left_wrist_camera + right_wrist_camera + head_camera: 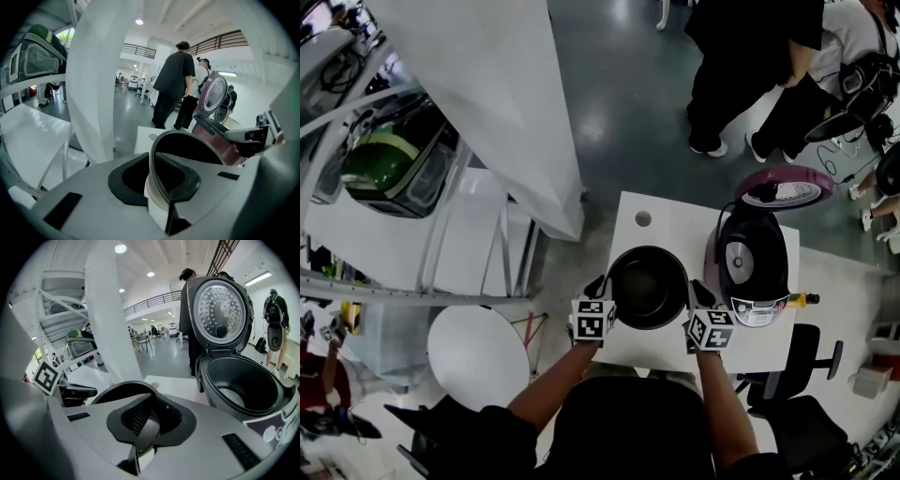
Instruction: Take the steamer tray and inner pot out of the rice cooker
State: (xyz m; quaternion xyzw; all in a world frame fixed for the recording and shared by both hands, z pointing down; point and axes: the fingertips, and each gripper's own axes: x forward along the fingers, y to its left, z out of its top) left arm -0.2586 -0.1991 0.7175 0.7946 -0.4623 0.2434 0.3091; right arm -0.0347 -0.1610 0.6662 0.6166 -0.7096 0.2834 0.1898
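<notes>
- Two tools on one pot: the left tool (600,287) is clamped narrow on the left rim of the black inner pot (648,286).
- On the opposite rim, the right tool (701,296) pinches the edge, jaws nearly together.
- The inner pot is out, over the white surface (666,220), just left of the rice cooker (753,272).
- The lid (783,187) stands open at the far side, with the cooker's dark well showing.
</notes>
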